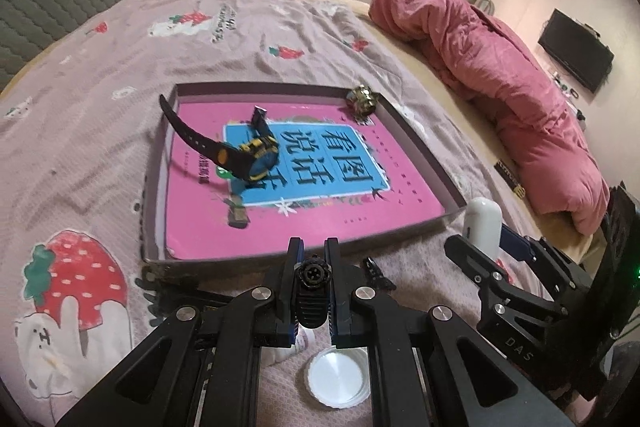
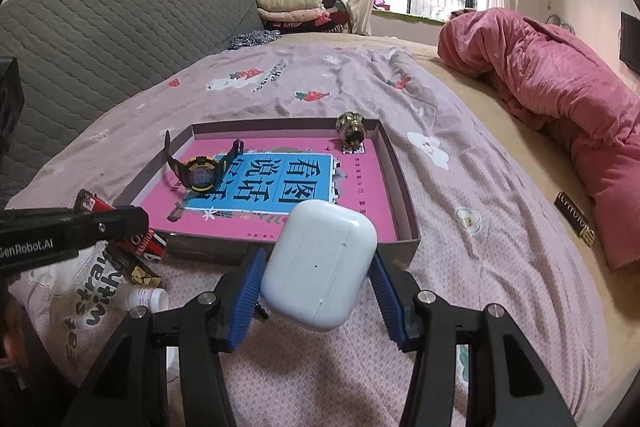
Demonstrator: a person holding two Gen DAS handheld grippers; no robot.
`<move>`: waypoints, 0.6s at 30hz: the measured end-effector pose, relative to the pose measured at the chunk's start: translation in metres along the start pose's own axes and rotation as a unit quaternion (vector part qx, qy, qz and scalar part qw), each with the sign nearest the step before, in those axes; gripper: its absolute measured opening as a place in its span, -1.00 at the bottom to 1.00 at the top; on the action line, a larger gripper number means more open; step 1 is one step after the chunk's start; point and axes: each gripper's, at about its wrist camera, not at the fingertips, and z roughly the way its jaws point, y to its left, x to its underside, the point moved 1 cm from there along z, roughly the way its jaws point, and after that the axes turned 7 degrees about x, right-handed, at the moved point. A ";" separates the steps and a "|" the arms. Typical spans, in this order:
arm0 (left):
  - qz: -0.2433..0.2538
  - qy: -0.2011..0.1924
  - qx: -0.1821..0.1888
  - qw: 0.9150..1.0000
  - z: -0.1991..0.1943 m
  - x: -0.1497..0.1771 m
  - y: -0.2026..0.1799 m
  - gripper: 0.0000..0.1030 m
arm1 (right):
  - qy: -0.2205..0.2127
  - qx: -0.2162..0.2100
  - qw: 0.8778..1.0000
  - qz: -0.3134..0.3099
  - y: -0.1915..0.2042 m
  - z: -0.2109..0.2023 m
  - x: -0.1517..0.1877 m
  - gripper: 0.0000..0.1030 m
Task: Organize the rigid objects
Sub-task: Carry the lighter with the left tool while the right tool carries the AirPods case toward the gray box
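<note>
My left gripper (image 1: 313, 247) is shut on a small black ribbed cylinder (image 1: 312, 291), held above the bedspread just in front of a shallow grey box (image 1: 424, 147). A pink book (image 1: 200, 227) fills the box. A black and yellow watch (image 1: 248, 155) lies on the book, and a gold ornament (image 1: 362, 101) sits in the far right corner. My right gripper (image 2: 318, 259) is shut on a white earbud case (image 2: 320, 267), with a blue pad (image 2: 248, 291) on each side of it, near the box's front wall (image 2: 224, 247). The case (image 1: 484, 223) also shows at the right of the left wrist view.
A white round cap (image 1: 338, 375) lies on the bedspread under my left gripper. A small white bottle (image 2: 144, 297) and a red and black pack (image 2: 140, 239) lie left of the box. A pink quilt (image 2: 560, 99) is heaped along the right, with a black and gold item (image 2: 575, 219) beside it.
</note>
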 end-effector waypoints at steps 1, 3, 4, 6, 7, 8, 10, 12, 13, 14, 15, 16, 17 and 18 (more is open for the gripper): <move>-0.002 -0.002 -0.002 1.000 -0.001 -0.001 0.001 -0.80 | -0.002 0.001 1.000 -0.002 0.000 -0.001 -0.001 0.03; -0.003 -0.005 -0.003 1.000 -0.002 -0.002 0.002 -0.80 | -0.006 0.005 1.000 -0.006 -0.001 -0.002 -0.002 0.03; -0.005 -0.007 -0.003 1.000 -0.003 -0.003 0.003 -0.80 | -0.008 0.007 1.000 -0.006 -0.001 -0.003 -0.002 0.03; -0.005 -0.010 -0.004 1.000 -0.004 -0.003 0.003 -0.80 | -0.010 0.008 1.000 -0.007 -0.002 -0.004 -0.003 0.03; -0.004 -0.013 -0.004 1.000 -0.006 -0.004 0.002 -0.80 | -0.011 0.009 1.000 -0.007 -0.003 -0.004 -0.004 0.03; -0.003 -0.018 -0.004 1.000 -0.007 -0.005 0.002 -0.80 | -0.012 0.009 1.000 -0.007 -0.003 -0.004 -0.004 0.03; -0.002 -0.024 -0.007 1.000 -0.009 -0.006 0.002 -0.80 | -0.013 0.010 1.000 -0.007 -0.004 -0.005 -0.005 0.03; -0.005 -0.029 -0.009 1.000 -0.010 -0.009 0.004 -0.80 | -0.016 0.012 1.000 -0.009 -0.004 -0.005 -0.006 0.03; -0.007 -0.030 -0.009 0.999 -0.011 -0.010 0.005 -0.80 | -0.017 0.014 1.000 -0.010 -0.005 -0.005 -0.007 0.03; -0.009 -0.032 -0.010 0.999 -0.011 -0.012 0.007 -0.80 | -0.018 0.016 1.000 -0.011 -0.005 -0.005 -0.007 0.03; -0.010 -0.034 -0.011 0.999 -0.012 -0.012 0.008 -0.80 | -0.019 0.017 1.000 -0.011 -0.005 -0.005 -0.008 0.03; -0.012 -0.037 -0.012 0.999 -0.013 -0.013 0.010 -0.80 | -0.020 0.017 1.000 -0.011 -0.005 -0.005 -0.008 0.03; -0.013 -0.038 -0.012 0.999 -0.013 -0.014 0.010 -0.80 | -0.021 0.018 1.000 -0.012 -0.005 -0.005 -0.008 0.03; -0.015 -0.040 -0.013 0.999 -0.013 -0.015 0.011 -0.80 | -0.021 0.019 1.000 -0.012 -0.006 -0.005 -0.009 0.03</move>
